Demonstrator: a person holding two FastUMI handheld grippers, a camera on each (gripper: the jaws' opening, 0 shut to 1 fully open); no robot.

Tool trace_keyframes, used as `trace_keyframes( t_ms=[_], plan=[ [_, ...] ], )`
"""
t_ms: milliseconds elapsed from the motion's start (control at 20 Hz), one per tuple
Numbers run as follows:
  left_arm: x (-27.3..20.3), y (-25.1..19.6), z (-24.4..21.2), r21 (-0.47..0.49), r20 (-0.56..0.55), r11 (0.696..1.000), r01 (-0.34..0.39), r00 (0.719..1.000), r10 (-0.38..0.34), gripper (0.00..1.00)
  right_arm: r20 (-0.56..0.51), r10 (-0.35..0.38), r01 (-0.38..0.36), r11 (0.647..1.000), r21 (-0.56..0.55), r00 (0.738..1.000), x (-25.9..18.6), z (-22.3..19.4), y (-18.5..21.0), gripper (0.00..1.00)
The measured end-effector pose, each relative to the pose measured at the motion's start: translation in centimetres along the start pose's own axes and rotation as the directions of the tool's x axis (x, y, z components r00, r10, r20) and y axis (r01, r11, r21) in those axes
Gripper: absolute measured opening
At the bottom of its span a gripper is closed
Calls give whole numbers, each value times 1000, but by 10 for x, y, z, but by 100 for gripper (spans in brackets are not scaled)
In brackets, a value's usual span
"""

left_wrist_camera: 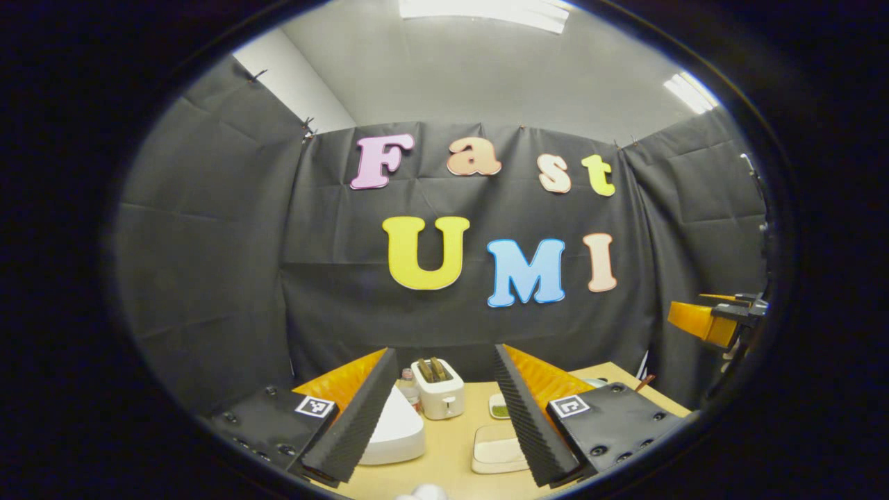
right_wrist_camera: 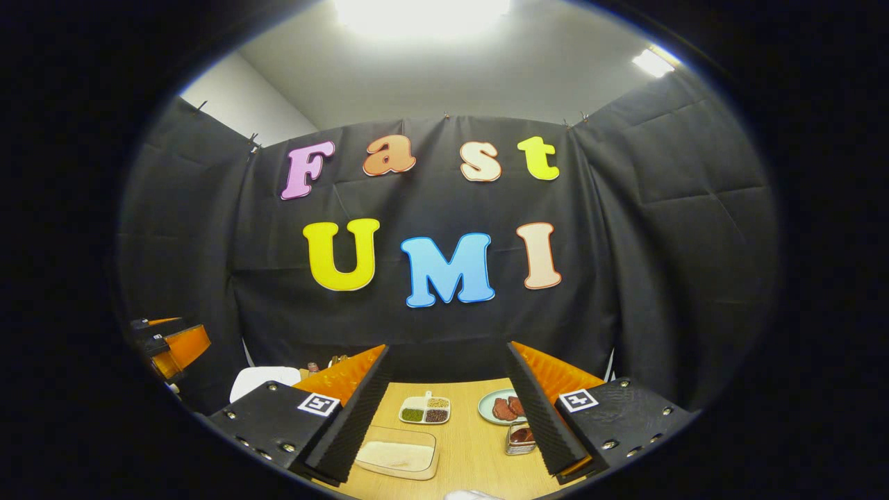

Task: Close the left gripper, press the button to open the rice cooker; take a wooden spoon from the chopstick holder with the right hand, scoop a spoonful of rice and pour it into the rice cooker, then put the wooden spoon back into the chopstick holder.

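Note:
The white rice cooker (left_wrist_camera: 397, 432) sits on the wooden table (left_wrist_camera: 451, 444), lid down, partly behind my left finger in the left gripper view. My left gripper (left_wrist_camera: 444, 353) hovers above the table with its jaws wide apart and nothing between them. A shallow tray of white rice (right_wrist_camera: 397, 455) lies low in the right gripper view, just under my right gripper (right_wrist_camera: 448, 349), which is open and empty too. The same rice tray (left_wrist_camera: 496, 448) sits right of the cooker. A thin brown stick (left_wrist_camera: 645, 382) pokes up at the table's right edge; I cannot tell what it is.
A white toaster (left_wrist_camera: 437, 389) and a small bottle (left_wrist_camera: 410, 385) stand behind the cooker. A divided dish of beans (right_wrist_camera: 425, 410), a plate of meat (right_wrist_camera: 503, 407) and a glass container (right_wrist_camera: 521, 437) lie ahead of the right gripper. The cooker (right_wrist_camera: 264, 378) shows at left.

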State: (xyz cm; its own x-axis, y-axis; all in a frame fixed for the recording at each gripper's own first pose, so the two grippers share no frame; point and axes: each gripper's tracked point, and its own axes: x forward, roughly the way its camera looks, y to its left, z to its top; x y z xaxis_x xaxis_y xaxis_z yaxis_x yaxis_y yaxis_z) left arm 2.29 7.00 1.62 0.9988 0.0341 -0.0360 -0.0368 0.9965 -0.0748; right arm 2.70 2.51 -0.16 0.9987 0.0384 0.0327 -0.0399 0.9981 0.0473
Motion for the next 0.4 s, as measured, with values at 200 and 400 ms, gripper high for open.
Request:
trace_keyframes(
  t_ms=[200, 400],
  plan=[
    [-3, 0, 5, 3, 11, 1000, -8, 1000, 8, 94, -7, 3, -3, 1000, -8, 1000, -3, -1, -1, 99],
    [-6, -1, 11, 7, 27, 1000, -12, 1000, 12, 94, -29, 12, -12, 1000, -8, 999, -5, -8, -1, 99]
  ],
)
